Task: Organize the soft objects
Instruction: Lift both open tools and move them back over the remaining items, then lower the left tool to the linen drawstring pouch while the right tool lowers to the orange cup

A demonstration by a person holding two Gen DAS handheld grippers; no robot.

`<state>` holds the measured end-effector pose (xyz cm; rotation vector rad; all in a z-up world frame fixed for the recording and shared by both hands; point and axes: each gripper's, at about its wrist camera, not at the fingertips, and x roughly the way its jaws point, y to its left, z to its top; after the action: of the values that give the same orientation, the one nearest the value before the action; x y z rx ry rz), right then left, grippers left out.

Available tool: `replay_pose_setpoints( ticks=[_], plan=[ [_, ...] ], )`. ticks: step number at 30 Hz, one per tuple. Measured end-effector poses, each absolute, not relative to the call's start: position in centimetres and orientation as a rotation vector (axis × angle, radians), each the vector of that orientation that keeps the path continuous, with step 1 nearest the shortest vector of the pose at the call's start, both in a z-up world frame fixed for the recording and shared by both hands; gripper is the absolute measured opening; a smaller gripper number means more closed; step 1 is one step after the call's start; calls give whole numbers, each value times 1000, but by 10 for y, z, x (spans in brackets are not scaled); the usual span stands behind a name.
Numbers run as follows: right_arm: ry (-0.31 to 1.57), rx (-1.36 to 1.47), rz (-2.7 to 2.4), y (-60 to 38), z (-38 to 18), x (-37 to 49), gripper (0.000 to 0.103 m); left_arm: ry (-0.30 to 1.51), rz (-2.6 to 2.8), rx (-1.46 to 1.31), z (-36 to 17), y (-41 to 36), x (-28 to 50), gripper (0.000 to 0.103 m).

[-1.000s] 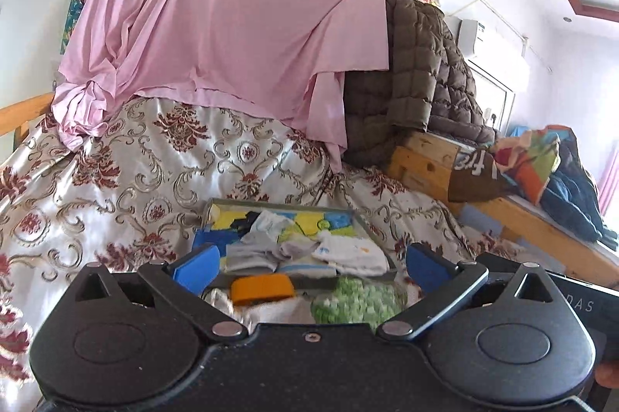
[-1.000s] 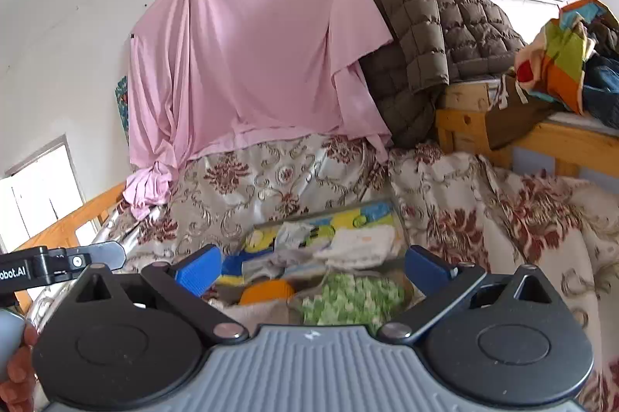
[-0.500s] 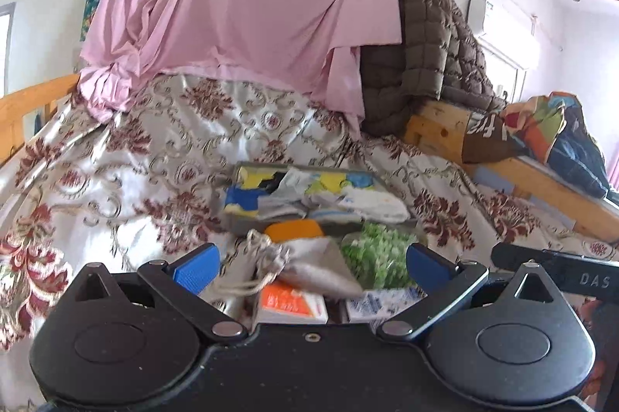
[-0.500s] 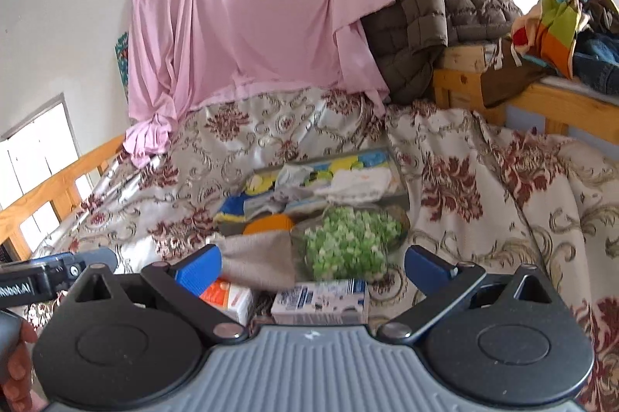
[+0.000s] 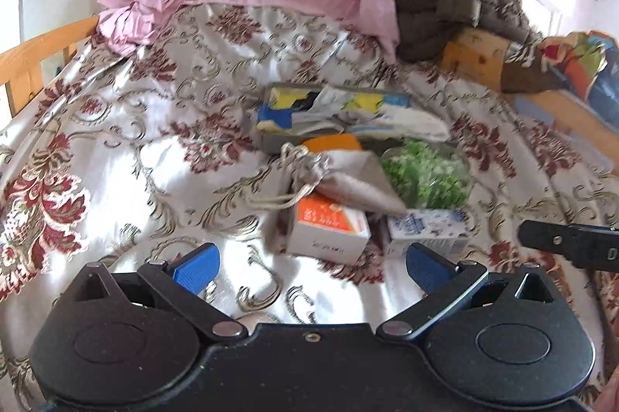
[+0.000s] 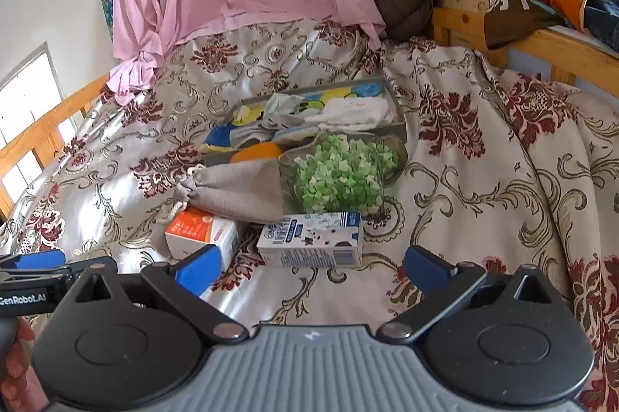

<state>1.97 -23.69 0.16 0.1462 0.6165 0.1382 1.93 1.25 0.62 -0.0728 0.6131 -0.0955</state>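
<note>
So far: nothing is gripped; both tools hang above the bed [image 6: 483, 180], short of the cluster.
Left gripper [image 5: 309, 265]: jaws spread wide, empty, aimed at the orange carton [image 5: 329, 226].
Right gripper [image 6: 311, 267]: jaws spread wide, empty, just short of the blue-and-white milk carton [image 6: 313, 238].
Soft things: a grey drawstring pouch [image 6: 236, 189] lies partly over the orange carton; socks and cloths [image 6: 340, 110] fill the grey tray [image 6: 400, 127] behind.
Other items: a bag of green pieces [image 6: 344, 176] beside the pouch; an orange object [image 6: 257, 152] touching the tray front.
Step in hand: likely the approach.
Next move: probably lower onto the pouch, pinching cloth without dragging the carton under it.
Left view only: the pouch's cord [image 5: 271, 201] trailing across the bedspread.
Right view only: a hand [image 6: 15, 365] on the left tool's handle.
</note>
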Motion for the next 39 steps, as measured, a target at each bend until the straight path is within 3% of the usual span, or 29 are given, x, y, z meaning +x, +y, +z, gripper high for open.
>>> replay_pose_setpoints(
  ticks=[19,39],
  plan=[
    [718,40,193,-213,-16,35,103,748,-18,-163,-4,23,38,102],
    [669,-7,246,-192,-18,40,103,766,-23,-178,-4,24,44,102]
  ],
)
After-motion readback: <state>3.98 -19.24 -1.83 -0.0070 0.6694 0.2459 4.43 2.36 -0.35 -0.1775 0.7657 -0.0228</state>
